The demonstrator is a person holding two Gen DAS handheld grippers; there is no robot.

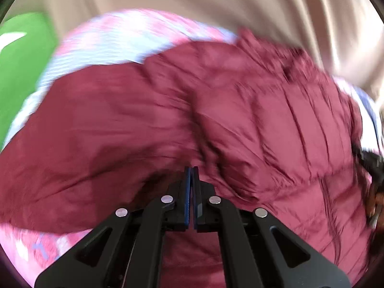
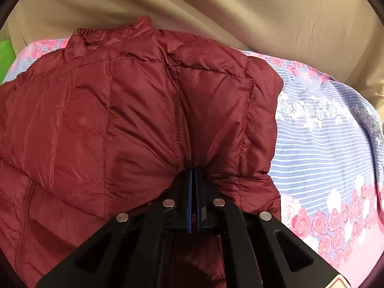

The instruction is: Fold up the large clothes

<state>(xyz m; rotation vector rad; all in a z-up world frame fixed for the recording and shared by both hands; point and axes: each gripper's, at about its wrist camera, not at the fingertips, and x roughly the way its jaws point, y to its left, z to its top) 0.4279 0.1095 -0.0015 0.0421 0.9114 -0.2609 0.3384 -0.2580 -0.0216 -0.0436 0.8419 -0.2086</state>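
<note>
Quilted, faintly shiny maroon cloth on the puffer jacket [image 2: 124,110], matt printed cotton-like cloth on the floral sheet [image 2: 324,148], smooth beige drape [image 2: 216,12] behind, matt black plastic with bright metal rivets on the right gripper [image 2: 195,171].

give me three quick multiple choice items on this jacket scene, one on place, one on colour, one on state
1. Where does the jacket lie?
A. on a flowered sheet
B. on a wooden floor
C. on a hanger

2. What colour is the jacket?
A. navy
B. dark red
C. grey

3. How do the right gripper's fingers stand?
A. wide open above the jacket
B. closed, pinching a fold of the jacket
C. closed on a green cloth

Answers:
1 A, the striped, rose-printed sheet shows around the jacket.
2 B, its quilted fabric is dark red in both views.
3 B, fabric bunches at the closed tips.
</note>
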